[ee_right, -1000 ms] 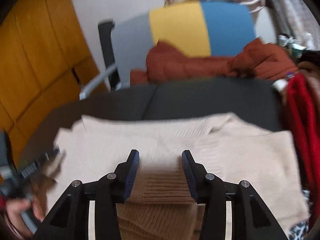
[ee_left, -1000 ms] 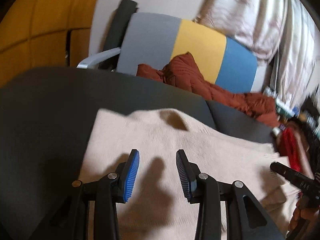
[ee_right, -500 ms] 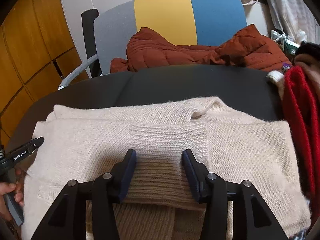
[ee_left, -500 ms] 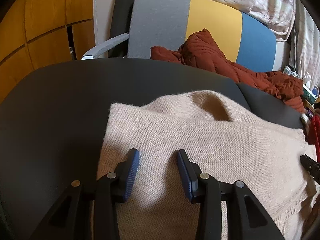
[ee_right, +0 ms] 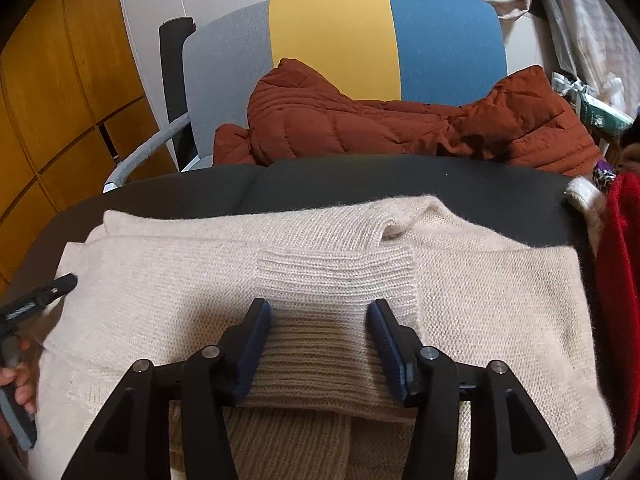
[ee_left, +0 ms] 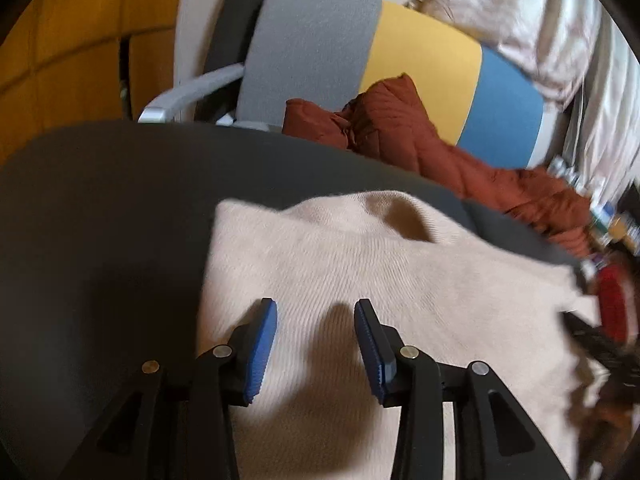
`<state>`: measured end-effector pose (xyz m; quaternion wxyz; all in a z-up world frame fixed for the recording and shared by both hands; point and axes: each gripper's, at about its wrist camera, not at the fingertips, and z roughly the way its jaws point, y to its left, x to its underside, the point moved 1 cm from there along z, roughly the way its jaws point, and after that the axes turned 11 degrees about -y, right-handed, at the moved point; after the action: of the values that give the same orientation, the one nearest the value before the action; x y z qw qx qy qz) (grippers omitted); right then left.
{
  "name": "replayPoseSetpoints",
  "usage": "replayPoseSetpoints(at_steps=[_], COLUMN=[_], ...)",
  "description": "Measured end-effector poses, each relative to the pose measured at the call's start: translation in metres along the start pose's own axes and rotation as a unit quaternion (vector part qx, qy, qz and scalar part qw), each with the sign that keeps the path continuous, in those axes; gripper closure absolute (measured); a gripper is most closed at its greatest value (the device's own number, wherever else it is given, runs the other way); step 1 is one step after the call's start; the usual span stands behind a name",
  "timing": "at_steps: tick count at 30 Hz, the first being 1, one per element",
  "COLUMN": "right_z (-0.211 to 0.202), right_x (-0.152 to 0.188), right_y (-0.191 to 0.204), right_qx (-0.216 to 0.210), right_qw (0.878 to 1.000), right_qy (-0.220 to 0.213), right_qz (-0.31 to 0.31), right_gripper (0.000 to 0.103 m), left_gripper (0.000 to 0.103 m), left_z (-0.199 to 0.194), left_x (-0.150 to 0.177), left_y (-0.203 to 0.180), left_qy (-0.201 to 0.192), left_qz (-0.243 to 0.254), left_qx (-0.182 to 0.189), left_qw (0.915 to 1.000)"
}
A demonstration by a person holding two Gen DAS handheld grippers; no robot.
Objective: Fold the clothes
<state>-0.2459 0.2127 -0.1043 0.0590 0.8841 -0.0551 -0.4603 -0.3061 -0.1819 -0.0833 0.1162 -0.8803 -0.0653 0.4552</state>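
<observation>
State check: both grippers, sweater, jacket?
left gripper: open, empty, over the sweater
right gripper: open, empty, straddling the ribbed cuff
sweater: partly folded, flat on the dark table
jacket: crumpled on the chair

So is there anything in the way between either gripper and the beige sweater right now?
Nothing visible. The left gripper and the right gripper are both open directly over the beige sweater, with only knit showing between their fingers. The red garment sits off at the sweater's right edge.
</observation>
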Motion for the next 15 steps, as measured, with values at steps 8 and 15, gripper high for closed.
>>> replayPoseSetpoints(at_steps=[8, 15], right_z=[-0.090, -0.202], right_x=[0.014, 0.075], right_y=[-0.032, -0.067], right_qx=[-0.080, -0.094], right_qw=[0.989, 0.977], right_qy=[-0.025, -0.033], right_qz=[0.119, 0.188], right_gripper=[0.034, 0.034], left_gripper=[0.062, 0.062], left_z=[-0.086, -0.143], left_x=[0.051, 0.120], left_y=[0.032, 0.041], left_qy=[0.001, 0.019], left_qz=[-0.037, -0.040], left_qx=[0.035, 0.036], left_qw=[0.9987, 0.9984])
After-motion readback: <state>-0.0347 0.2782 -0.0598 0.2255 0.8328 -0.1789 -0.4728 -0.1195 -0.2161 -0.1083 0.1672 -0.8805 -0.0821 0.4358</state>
